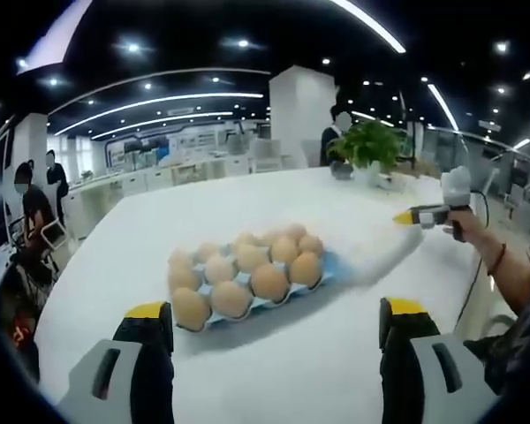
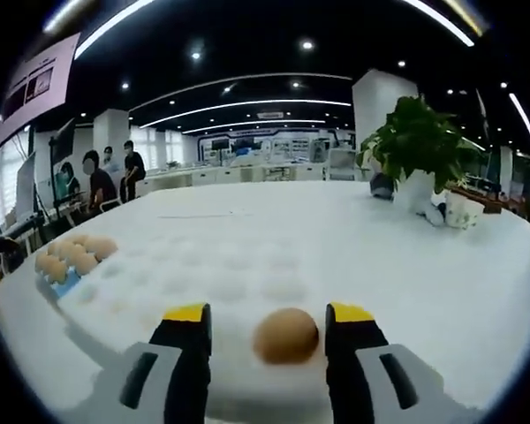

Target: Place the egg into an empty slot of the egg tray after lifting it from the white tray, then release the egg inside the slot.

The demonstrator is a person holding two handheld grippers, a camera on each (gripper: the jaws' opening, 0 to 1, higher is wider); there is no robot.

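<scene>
The white desk [image 1: 247, 371] carries a blue egg tray [image 1: 327, 269] full of eggs beside the white tray [image 2: 203, 274]. The right tool [image 2: 267, 322] brackets one egg [image 2: 285, 335], jaws apart, contact unclear. The left tool [image 1: 274, 320] hangs wide, empty.

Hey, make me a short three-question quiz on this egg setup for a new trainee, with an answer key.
1. True or false: the egg on the white tray lies between the right gripper's jaws.
2. Which holds many eggs already? A) the blue egg tray B) the plant pot C) a chair
3. Fill in: the left gripper is ____, holding nothing.

Key
1. True; whether the jaws touch it cannot be told.
2. A
3. open
</scene>
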